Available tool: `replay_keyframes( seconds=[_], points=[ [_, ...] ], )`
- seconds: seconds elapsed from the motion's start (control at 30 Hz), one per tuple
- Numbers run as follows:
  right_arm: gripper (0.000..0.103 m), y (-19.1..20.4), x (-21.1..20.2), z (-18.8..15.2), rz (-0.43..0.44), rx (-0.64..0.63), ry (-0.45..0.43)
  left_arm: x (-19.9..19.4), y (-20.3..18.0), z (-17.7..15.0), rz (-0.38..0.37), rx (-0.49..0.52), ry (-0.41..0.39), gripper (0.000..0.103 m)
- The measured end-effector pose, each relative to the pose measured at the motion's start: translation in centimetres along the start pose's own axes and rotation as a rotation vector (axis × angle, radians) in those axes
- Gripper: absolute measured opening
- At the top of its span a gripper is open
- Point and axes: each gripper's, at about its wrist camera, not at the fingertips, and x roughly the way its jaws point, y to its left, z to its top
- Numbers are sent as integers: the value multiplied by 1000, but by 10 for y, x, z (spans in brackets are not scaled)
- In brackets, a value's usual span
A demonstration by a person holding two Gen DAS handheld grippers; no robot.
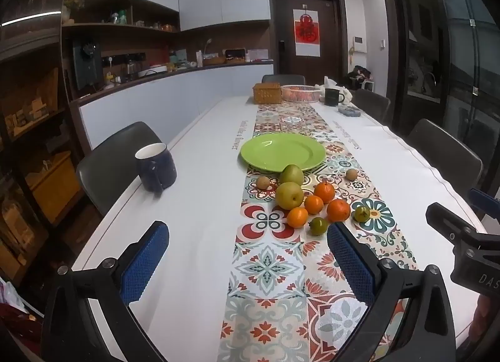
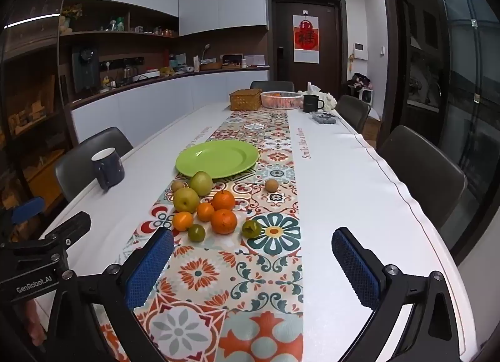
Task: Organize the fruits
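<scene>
So both claws are wide open with nothing in them, hovering over the near end of the table [image 1: 193, 174]. The fruit pile [image 1: 312, 202] sits on the patterned runner [image 1: 268, 268], just past the left gripper [image 1: 248, 263] tips, toward its right finger. From the right gripper [image 2: 253, 265] it's ahead, toward the left finger. The green plate [image 2: 217, 158] lies just beyond the fruit, bare.
</scene>
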Motion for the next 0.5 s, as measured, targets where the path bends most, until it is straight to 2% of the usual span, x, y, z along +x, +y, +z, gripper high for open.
replay_keyframes(
  seconds=[0.5],
  points=[
    [102,4,-2,1,5,-5,4,-11,-2,2,11,12,-38,103]
  ],
)
